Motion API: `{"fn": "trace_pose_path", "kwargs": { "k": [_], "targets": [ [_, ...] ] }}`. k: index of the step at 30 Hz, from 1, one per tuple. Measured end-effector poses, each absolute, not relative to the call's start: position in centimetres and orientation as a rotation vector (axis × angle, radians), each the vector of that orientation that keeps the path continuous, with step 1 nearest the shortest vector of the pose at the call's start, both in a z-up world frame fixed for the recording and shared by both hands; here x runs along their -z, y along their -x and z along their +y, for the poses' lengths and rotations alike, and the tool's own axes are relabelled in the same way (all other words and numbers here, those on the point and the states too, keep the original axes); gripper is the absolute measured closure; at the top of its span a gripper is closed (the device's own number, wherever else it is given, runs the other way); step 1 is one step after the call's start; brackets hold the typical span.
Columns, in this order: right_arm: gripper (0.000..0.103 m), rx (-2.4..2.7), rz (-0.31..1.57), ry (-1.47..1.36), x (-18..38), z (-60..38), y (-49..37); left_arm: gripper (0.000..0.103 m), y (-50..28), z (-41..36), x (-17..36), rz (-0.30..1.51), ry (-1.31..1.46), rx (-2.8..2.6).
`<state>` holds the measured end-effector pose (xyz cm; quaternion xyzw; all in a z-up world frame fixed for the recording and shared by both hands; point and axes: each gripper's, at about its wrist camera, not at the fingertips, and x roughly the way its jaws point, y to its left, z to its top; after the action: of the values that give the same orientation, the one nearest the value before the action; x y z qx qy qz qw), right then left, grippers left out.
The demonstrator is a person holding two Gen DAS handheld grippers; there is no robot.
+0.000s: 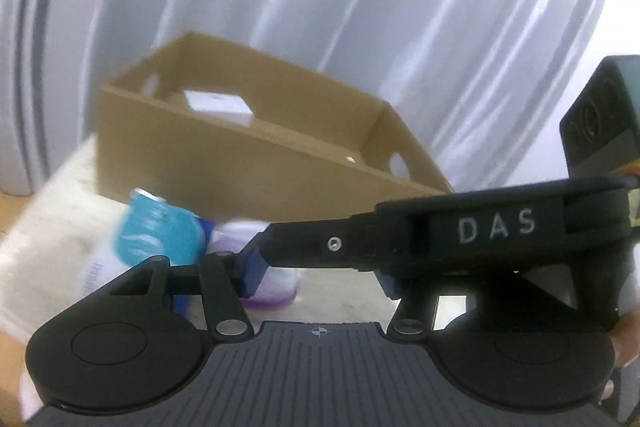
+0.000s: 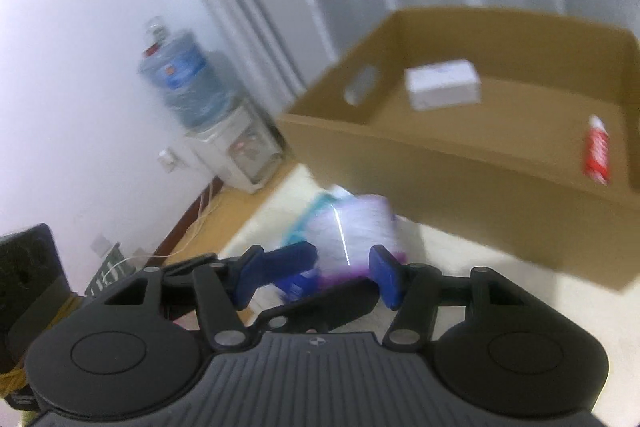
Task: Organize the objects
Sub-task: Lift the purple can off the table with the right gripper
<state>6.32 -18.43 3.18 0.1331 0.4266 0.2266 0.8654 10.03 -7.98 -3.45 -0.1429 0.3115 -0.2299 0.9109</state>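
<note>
An open cardboard box [image 1: 224,163] stands on the cream table; it also shows in the right wrist view [image 2: 460,167]. Inside it lie a white carton [image 2: 442,83], also seen in the left wrist view [image 1: 218,105], and a red tube [image 2: 597,151]. A white bottle with purple base [image 2: 356,231] stands between the fingers of my right gripper [image 2: 340,269], which closes around it. It also shows in the left wrist view [image 1: 272,287], beside a teal pack [image 1: 160,231]. My left gripper [image 1: 320,275] is open; the right gripper's arm crosses in front of it.
A water dispenser [image 2: 224,131] with a blue bottle stands on the floor by the wall at left. Grey curtains [image 1: 360,7] hang behind the box. The table edge [image 2: 256,211] runs at the left, with cables on the floor below.
</note>
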Motion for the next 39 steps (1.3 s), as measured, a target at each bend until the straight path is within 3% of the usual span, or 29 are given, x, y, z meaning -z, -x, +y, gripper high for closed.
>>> {"fn": "trace_pose_path", "kwargs": {
  "k": [14,28,31,34,39],
  "targets": [
    [0.044,-0.278,0.982,-0.440,3.9,-27.4,-6.1,0.048,-12.6,-12.7,8.4,0.821,0.159,0.543],
    [0.044,-0.271,0.901,-0.479,2.4,-31.1,-3.8,0.044,-13.0,-14.8,6.8,0.794,0.065,0.571],
    [0.042,-0.248,0.830,-0.442,0.6,-32.1,-2.4,0.043,-13.2,-15.6,6.4,0.773,0.044,0.595],
    [0.031,-0.172,0.782,-0.410,-0.4,-33.3,-1.8,0.041,-13.3,-16.6,6.0,0.760,0.024,0.631],
    [0.025,-0.134,0.825,-0.354,0.8,-33.3,-4.0,0.041,-12.8,-18.1,6.1,0.776,-0.008,0.652]
  ]
}}
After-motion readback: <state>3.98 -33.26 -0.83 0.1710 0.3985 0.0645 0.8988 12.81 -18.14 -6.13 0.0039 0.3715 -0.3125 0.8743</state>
